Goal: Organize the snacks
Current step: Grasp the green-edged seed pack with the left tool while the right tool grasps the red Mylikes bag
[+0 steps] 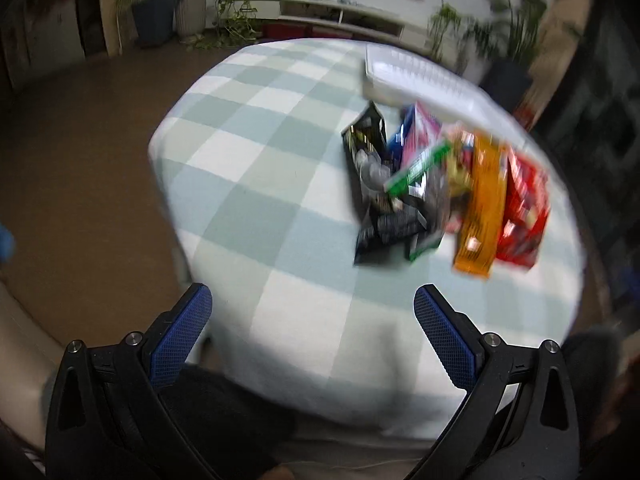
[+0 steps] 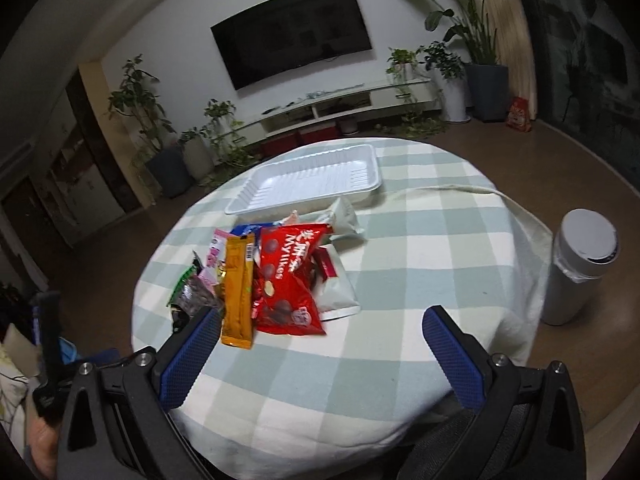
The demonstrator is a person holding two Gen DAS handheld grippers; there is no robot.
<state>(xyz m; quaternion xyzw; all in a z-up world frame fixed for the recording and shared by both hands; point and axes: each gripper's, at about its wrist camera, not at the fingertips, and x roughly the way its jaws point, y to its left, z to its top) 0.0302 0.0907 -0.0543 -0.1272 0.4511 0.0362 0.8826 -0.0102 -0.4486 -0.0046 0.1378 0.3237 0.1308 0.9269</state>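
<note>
A pile of snack packets lies on a round table with a green-and-white checked cloth (image 2: 420, 264). A red Mylikes bag (image 2: 288, 280), an orange packet (image 2: 238, 292), white packets (image 2: 340, 292) and dark and green packets (image 2: 192, 292) make up the pile. An empty white tray (image 2: 312, 180) stands behind it. In the blurred left wrist view the pile (image 1: 436, 188) and tray (image 1: 416, 72) lie ahead to the right. My left gripper (image 1: 312, 300) is open and empty over the near table edge. My right gripper (image 2: 320, 320) is open and empty, just in front of the pile.
A grey-white cylindrical bin (image 2: 580, 264) stands on the floor right of the table. Potted plants (image 2: 168, 160), a low TV cabinet (image 2: 340, 108) and a wall TV (image 2: 292, 48) line the far wall. The left gripper's handle (image 2: 48, 348) shows at left.
</note>
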